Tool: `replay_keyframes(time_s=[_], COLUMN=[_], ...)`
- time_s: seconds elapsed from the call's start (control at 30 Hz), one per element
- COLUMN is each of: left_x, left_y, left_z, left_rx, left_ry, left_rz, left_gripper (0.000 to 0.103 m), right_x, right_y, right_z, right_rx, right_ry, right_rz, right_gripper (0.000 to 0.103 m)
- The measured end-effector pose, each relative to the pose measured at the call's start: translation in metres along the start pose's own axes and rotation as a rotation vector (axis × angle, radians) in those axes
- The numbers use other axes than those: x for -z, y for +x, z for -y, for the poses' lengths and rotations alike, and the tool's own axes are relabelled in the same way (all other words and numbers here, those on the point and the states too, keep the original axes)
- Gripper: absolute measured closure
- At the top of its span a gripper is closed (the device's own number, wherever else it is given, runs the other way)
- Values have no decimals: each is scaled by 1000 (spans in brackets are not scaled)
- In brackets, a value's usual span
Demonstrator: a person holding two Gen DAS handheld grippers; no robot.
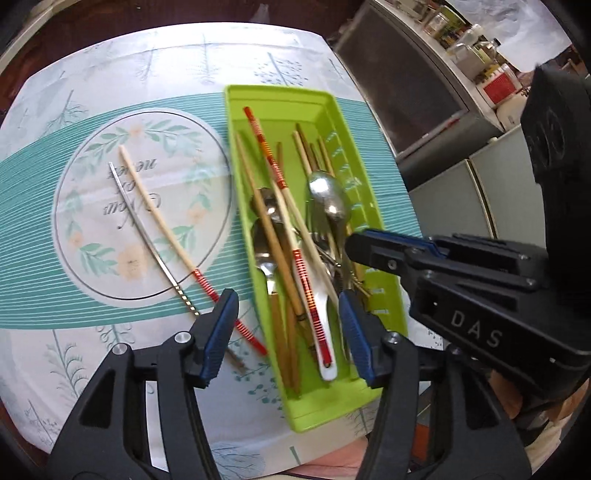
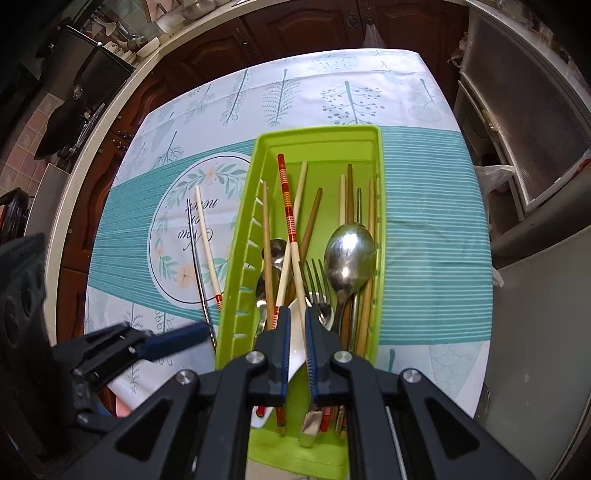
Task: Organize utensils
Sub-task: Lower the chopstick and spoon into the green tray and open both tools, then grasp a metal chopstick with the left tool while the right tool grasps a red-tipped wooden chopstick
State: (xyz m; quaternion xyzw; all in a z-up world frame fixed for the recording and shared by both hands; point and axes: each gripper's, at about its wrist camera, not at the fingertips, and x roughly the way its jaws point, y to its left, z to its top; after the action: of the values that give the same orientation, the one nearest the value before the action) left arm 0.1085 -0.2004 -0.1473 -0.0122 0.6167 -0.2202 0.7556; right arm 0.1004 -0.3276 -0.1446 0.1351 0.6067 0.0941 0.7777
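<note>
A green utensil tray (image 1: 280, 99) (image 2: 317, 138) on the table holds several wooden and red-striped chopsticks (image 1: 275, 170) (image 2: 287, 206), metal spoons (image 1: 328, 195) (image 2: 349, 254), a fork (image 2: 316, 284) and a white spoon (image 1: 325, 332) (image 2: 297, 347). A cream chopstick with a red-striped end (image 1: 159, 218) (image 2: 207, 243) and a thin metal chopstick (image 1: 144, 236) (image 2: 195, 258) lie on the placemat left of the tray. My left gripper (image 1: 286, 306) is open over the tray's near end and its left rim. My right gripper (image 2: 297, 317) hangs over the tray with its jaws narrowly apart around a red-striped chopstick and the white spoon.
The table wears a white and teal patterned cloth (image 1: 110, 74) (image 2: 424, 221) with a round floral placemat (image 1: 92, 192) (image 2: 177, 236). Dark wooden cabinets (image 2: 295, 29) stand behind, a grey cabinet (image 1: 424, 92) and shelves with jars at the right.
</note>
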Motion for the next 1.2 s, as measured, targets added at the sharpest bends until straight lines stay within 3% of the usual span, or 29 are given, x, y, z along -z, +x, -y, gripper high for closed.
replay_keyframes(time_s=[0.07,0.27,0.6,1.2], left_x=[-1,7,14,14], left_y=[-5,-12,-36,-70], left_z=[-9,-16,-37,-70], left_rx=[-2,-135,-265,-347], left_ry=[-14,19,37,-11], left_rz=[-2,38,125,203], left_gripper=[49,49,49,49], right_x=[4,14,24,20], right_y=[1,4,2,1], right_z=[0,-4,-21,-67], right_rx=[-2,1,-5,-32], right_ry=[8,25,39,-10], right_rz=[-5,-6,12,35], right_gripper=[95,95,95,95])
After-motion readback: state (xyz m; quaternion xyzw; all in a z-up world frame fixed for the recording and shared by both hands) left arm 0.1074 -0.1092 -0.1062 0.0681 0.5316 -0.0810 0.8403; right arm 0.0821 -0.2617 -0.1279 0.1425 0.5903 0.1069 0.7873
